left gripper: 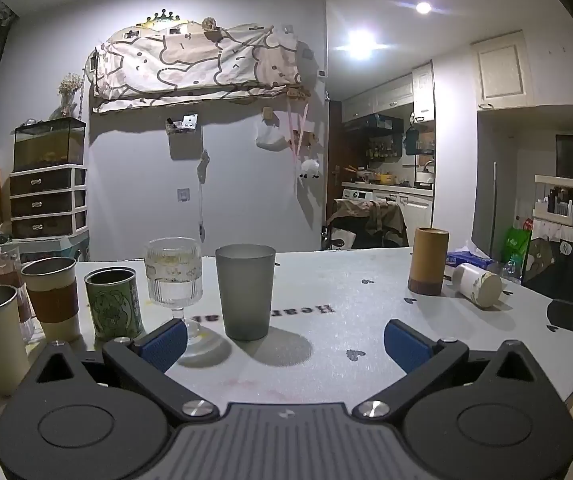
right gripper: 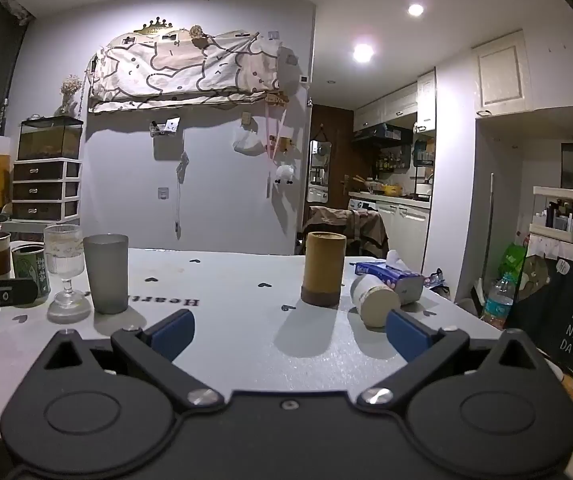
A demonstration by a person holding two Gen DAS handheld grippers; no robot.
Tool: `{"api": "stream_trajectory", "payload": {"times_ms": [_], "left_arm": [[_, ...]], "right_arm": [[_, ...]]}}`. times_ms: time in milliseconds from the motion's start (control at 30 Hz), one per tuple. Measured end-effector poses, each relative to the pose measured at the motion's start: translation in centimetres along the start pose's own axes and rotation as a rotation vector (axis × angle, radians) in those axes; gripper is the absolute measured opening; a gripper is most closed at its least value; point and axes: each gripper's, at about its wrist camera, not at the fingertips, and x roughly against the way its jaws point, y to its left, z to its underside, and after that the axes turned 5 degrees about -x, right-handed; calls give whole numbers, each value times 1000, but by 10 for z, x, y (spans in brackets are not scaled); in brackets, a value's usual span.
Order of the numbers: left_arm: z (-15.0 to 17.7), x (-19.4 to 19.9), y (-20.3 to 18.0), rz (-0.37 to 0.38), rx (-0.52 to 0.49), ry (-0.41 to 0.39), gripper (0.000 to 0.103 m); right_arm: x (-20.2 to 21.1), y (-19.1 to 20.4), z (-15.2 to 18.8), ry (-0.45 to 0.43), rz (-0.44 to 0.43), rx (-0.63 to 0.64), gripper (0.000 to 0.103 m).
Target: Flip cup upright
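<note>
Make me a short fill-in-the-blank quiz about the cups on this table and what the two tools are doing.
1. The white cup next to the tall brown cup lies on its ____.
2. The frosted grey cup stands with its opening facing ____.
3. Both the left tool and the right tool have their jaws ____ and hold nothing.
4. The stemmed glass stands between the grey cup and the ____ tin.

Missing words: side; up; open; green

Left of the frosted grey tumbler (left gripper: 245,292) on my worktop (left gripper: 326,344), I see a ribbed goblet (left gripper: 173,276), then a green tin (left gripper: 113,304); a blue tissue pack (right gripper: 390,276) lies far right.
</note>
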Motion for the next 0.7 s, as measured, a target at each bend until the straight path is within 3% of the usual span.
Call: {"api": "stream_trajectory", "payload": {"times_ms": [700], "left_arm": [[-2, 1, -1, 8, 1, -5, 103]], "right_arm": [[-1, 2, 1, 1, -1, -6, 103]]}}
